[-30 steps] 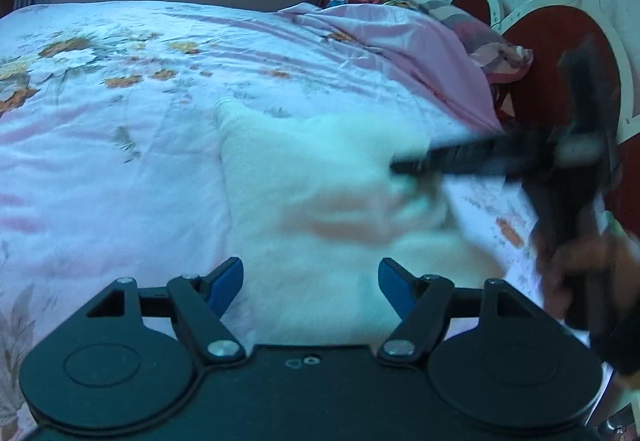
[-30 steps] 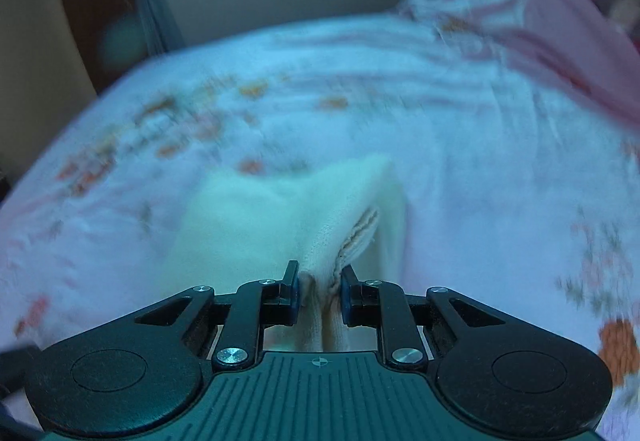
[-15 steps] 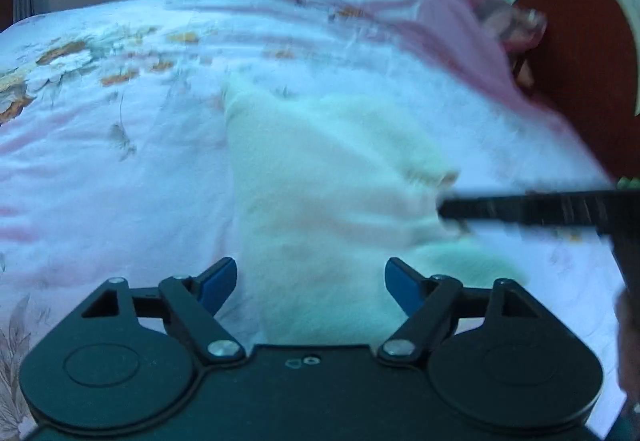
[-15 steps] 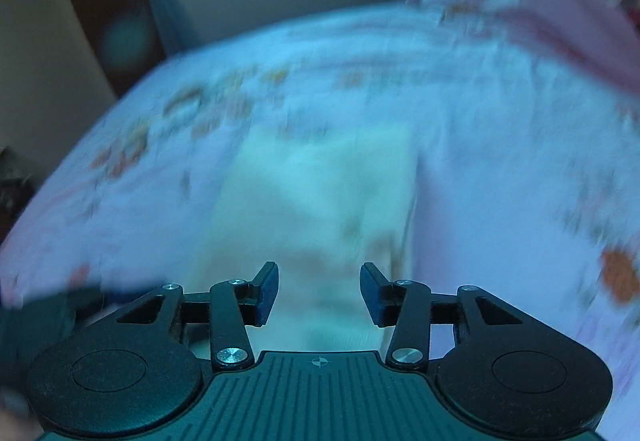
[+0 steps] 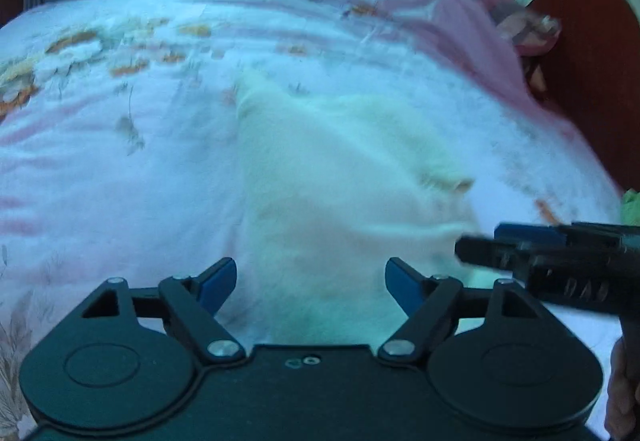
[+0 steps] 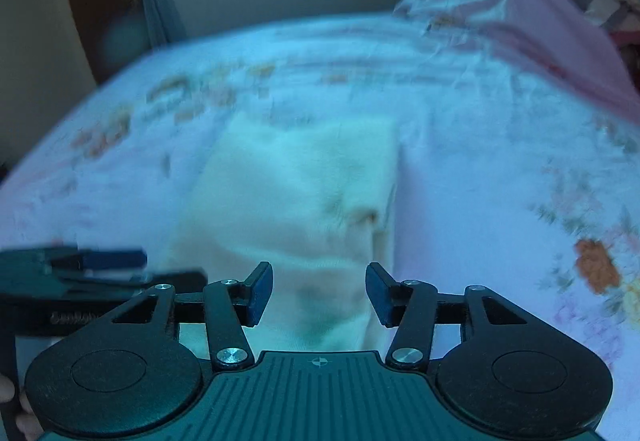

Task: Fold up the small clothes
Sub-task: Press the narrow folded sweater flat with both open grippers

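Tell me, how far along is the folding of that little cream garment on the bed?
Partly done, it seems. The cream garment lies flat on the floral bedsheet as a narrow strip, one side apparently folded over along its right edge. Nothing is in hand: the right gripper and left gripper are both open above its near end. Probably left: folding the strip across its length.

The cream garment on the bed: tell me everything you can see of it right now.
The cream, soft-looking knit garment lies flat on the pink floral bedsheet, folded into a rough rectangle with a layered edge along its right side and a small brownish mark near that edge. Neither the left gripper nor the right gripper grips it; both are open above its near end.
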`<action>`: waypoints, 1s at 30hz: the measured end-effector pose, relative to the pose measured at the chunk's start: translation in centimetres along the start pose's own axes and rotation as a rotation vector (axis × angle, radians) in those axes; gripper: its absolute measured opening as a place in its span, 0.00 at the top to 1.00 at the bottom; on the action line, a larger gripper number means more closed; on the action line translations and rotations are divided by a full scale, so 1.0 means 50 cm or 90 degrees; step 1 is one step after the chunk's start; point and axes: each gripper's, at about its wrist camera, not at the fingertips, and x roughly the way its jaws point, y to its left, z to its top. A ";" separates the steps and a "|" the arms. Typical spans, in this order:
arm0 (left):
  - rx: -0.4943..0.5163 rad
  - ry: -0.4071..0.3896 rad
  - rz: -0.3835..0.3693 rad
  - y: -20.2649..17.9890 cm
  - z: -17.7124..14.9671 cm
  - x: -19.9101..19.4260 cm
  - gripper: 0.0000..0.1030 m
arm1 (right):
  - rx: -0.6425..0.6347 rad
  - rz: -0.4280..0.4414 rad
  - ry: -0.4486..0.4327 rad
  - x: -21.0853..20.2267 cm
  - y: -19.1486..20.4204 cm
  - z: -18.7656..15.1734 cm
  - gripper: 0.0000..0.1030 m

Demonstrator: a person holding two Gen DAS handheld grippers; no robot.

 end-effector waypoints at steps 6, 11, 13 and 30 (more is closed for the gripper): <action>-0.015 0.014 -0.022 0.007 -0.013 0.000 0.24 | 0.055 -0.020 0.052 0.030 -0.036 -0.020 0.45; -0.015 -0.037 -0.010 0.008 0.076 -0.004 0.24 | 0.089 -0.002 -0.047 -0.009 -0.041 0.070 0.44; -0.007 -0.054 -0.006 0.005 0.116 0.011 0.24 | 0.097 0.008 -0.064 0.004 -0.034 0.114 0.39; -0.046 0.008 0.019 0.060 0.169 0.200 0.12 | 0.124 -0.066 0.025 0.248 -0.111 0.152 0.17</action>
